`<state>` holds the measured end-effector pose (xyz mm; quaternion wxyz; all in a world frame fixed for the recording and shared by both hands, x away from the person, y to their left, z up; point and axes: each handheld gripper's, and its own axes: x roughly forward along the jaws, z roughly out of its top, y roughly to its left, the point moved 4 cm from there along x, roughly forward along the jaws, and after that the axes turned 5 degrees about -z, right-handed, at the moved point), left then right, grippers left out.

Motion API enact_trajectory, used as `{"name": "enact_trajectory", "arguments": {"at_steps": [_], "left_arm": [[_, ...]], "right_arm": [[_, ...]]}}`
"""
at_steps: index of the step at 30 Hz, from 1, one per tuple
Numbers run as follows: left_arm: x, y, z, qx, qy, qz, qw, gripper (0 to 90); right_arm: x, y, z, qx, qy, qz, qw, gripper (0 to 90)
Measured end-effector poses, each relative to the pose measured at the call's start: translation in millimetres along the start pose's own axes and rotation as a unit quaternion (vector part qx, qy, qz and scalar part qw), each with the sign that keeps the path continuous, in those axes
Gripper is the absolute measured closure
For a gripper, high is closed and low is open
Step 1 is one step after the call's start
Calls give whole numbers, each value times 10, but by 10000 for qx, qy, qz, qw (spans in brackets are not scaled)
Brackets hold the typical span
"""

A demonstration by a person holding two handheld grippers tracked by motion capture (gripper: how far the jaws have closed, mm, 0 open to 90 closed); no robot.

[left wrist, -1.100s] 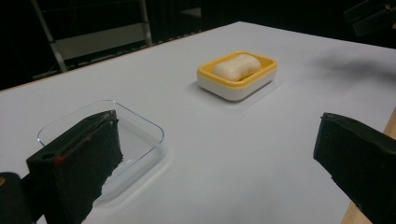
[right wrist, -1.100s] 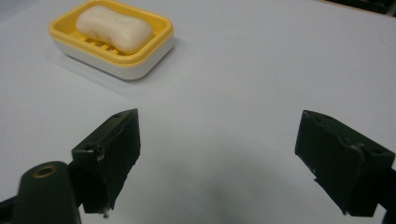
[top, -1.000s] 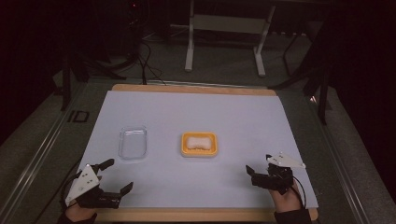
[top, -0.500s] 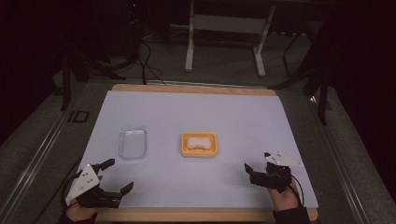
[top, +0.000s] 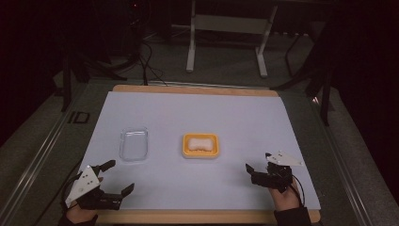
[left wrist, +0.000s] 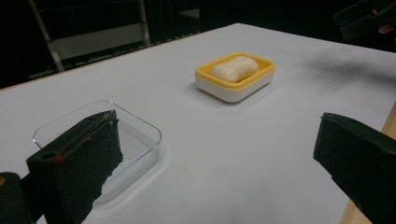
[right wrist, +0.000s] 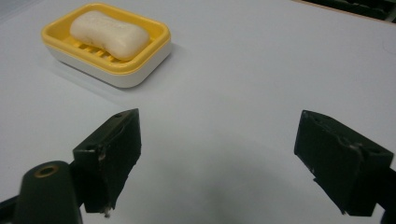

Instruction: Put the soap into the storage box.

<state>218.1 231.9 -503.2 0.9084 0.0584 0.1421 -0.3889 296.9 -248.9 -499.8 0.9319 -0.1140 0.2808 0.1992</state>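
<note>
A yellow soap dish (top: 212,151) with a white base sits mid-table and holds a pale bar of soap (top: 200,142). To its left lies a clear plastic tray (top: 133,143), with nothing in it. My left gripper (top: 120,176) is at the near left corner, open and holding nothing. In the left gripper view the tray (left wrist: 140,133) lies just past one jaw of that gripper (left wrist: 217,135), with the dish (left wrist: 236,88) and soap (left wrist: 233,67) farther off. My right gripper (top: 258,161) stands open at the near right. In the right gripper view, that gripper (right wrist: 219,126) has bare sheet between its jaws, and the dish (right wrist: 112,77) with the soap (right wrist: 108,30) lies ahead on the left.
A white sheet (top: 197,113) covers the wooden table (top: 202,217), whose edge shows at the front. Metal stand legs (top: 190,44) and cables (top: 146,56) are on the dark floor beyond the far edge. The other hand's gripper (left wrist: 369,16) shows in the left gripper view.
My right gripper has edged slightly left, toward the soap dish. The left gripper, the dish and the tray have not moved.
</note>
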Motion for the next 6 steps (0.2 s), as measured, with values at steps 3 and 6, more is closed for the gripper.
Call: {"name": "enact_trajectory", "arguments": {"at_steps": [3,6], "left_arm": [[-1,0,0,-1,3,1,10000,12],[-4,0,-2,2,7,7,10000,11]], "right_arm": [[2,-6,-1,19,-8,8,10000,148],[2,-6,1,21,-7,13,10000,148]]}}
